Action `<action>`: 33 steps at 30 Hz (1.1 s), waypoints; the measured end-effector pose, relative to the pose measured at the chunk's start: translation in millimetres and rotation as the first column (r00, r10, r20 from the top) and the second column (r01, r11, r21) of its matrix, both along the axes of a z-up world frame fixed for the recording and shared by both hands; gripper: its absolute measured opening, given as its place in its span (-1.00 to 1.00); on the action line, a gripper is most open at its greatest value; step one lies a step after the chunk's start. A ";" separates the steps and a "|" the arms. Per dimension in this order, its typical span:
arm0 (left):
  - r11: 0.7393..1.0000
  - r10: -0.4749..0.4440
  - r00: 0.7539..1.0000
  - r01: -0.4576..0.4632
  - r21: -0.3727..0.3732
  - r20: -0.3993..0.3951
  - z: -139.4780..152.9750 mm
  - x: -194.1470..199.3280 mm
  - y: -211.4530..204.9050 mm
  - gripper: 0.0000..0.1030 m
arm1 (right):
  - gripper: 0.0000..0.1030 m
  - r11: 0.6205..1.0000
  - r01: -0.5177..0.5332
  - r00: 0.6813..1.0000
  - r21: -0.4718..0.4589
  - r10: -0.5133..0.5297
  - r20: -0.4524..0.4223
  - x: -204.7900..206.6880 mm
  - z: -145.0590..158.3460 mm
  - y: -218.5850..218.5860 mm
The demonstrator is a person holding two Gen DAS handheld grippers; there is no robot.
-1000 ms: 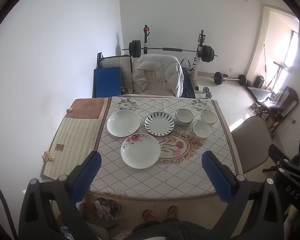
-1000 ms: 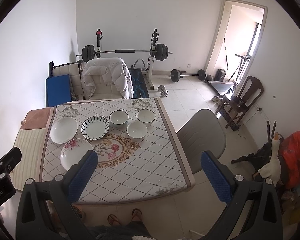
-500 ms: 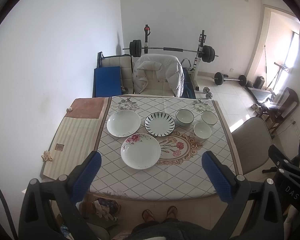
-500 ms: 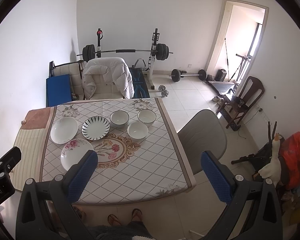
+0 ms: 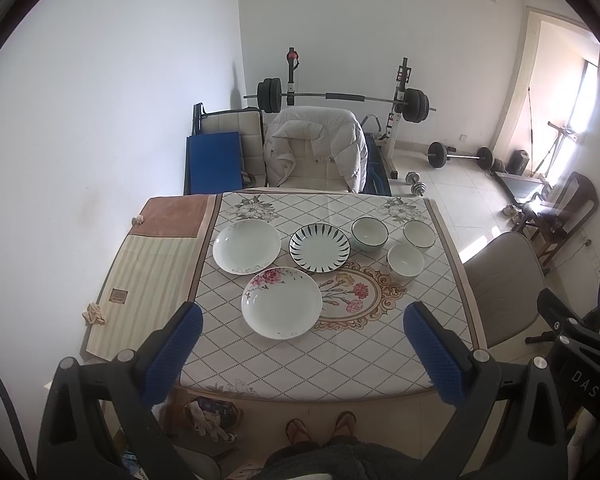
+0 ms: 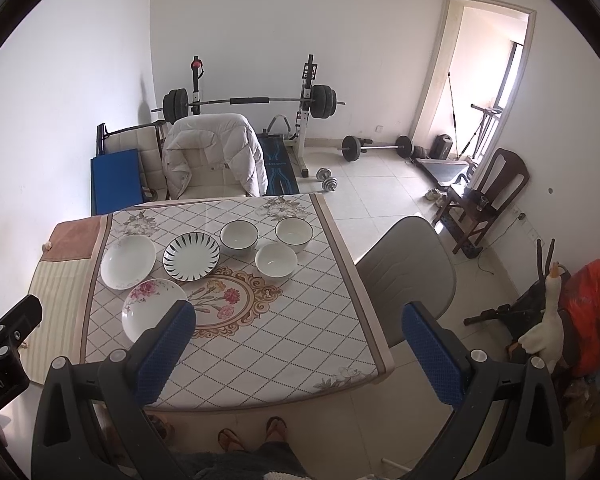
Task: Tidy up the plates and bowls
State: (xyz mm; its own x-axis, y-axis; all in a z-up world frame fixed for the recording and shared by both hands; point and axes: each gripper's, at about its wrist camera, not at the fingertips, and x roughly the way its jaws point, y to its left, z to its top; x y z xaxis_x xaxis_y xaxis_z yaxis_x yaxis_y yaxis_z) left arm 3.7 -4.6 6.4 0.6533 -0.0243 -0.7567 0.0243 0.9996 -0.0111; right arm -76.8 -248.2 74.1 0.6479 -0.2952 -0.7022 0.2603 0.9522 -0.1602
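On the table (image 5: 340, 352) lie three plates: a flowered plate (image 5: 282, 302) nearest me, a plain white plate (image 5: 247, 245) behind it on the left, and a striped plate (image 5: 319, 247) in the middle. Three bowls sit to the right: a dark-rimmed bowl (image 5: 369, 233), a far-right bowl (image 5: 419, 233) and a white bowl (image 5: 405, 260). The right wrist view shows the same flowered plate (image 6: 148, 308), striped plate (image 6: 191, 256) and white bowl (image 6: 276, 260). My left gripper (image 5: 303, 350) and right gripper (image 6: 300, 354) hang high above the table's near edge, both open and holding nothing.
A chair with a white jacket (image 5: 316, 148) stands behind the table, a grey chair (image 6: 410, 276) at its right side. A striped mat (image 5: 140, 280) lies on the left. A barbell rack (image 6: 252, 104) and loose weights fill the back. The person's feet (image 5: 320, 428) stand below the near edge.
Both grippers have drifted very slightly; the plates and bowls have not moved.
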 end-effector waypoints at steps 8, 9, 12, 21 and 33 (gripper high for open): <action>1.000 -0.002 1.000 0.002 0.001 0.000 -0.9 4.2 0.6 1.00 | 1.00 1.000 0.004 1.000 0.003 -0.004 0.003 0.3 -0.9 -1.4; 1.000 -0.002 1.000 0.002 -0.001 -0.002 -1.0 4.5 0.7 1.00 | 1.00 1.000 0.005 1.000 0.002 -0.005 0.003 0.9 0.1 -2.0; 1.000 -0.004 1.000 0.004 0.001 -0.004 -1.2 6.1 0.2 1.00 | 1.00 1.000 0.005 1.000 0.005 -0.005 0.001 1.2 0.2 -2.3; 1.000 -0.005 1.000 0.005 -0.003 -0.004 -2.6 13.3 1.5 1.00 | 1.00 1.000 0.007 1.000 0.018 -0.007 0.004 7.8 -2.1 -1.7; 0.992 0.128 0.991 -0.127 0.018 -0.040 -67.0 83.8 33.7 1.00 | 1.00 0.971 -0.088 0.983 0.222 0.121 -0.138 105.8 -103.6 -28.7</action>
State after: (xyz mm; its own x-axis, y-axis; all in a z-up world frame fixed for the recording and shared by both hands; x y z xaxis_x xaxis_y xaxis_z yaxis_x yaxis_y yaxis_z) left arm 87.5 29.1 -60.6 0.6190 0.0686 -0.7824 -0.1033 0.9946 0.0054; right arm 28.9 -276.9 -29.5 0.5496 -0.0641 -0.8330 0.1464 0.9890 0.0204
